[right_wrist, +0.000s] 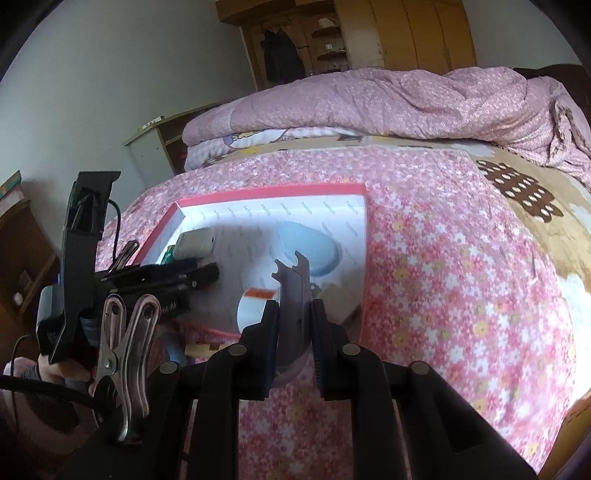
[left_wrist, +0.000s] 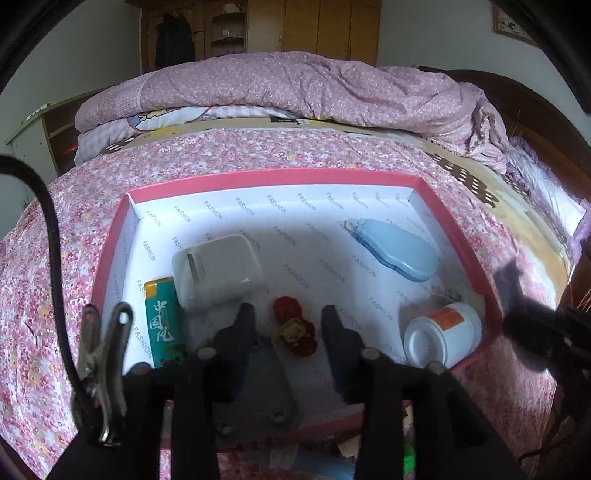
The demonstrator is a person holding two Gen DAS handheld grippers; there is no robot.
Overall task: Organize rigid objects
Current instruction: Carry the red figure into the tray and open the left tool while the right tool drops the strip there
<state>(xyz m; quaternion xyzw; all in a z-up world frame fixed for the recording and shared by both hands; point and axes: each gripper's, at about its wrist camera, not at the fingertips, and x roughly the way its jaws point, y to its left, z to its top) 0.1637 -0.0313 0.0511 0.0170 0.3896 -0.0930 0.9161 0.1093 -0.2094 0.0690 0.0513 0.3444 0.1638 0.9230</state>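
A pink-rimmed box (left_wrist: 273,177) with a white lining sits on the flowered bedspread. Inside lie a white case (left_wrist: 218,271), a green pack (left_wrist: 160,321), a blue tape dispenser (left_wrist: 399,251) and a white bottle (left_wrist: 443,332) on its side. My left gripper (left_wrist: 290,319) is low in the box and open. A small red and yellow object (left_wrist: 295,328) rests on the floor between its fingers, clear of both pads. My right gripper (right_wrist: 295,306) is shut on a flat grey tool (right_wrist: 291,280) with a notched tip, held over the box's near right corner (right_wrist: 354,314).
A folded pink quilt (right_wrist: 388,99) lies across the far side of the bed. Wooden wardrobes (left_wrist: 317,29) stand behind it and a low cabinet (right_wrist: 147,147) stands at the left. The bedspread (right_wrist: 443,277) stretches to the right of the box. A person's hand (right_wrist: 55,369) grips the left handle.
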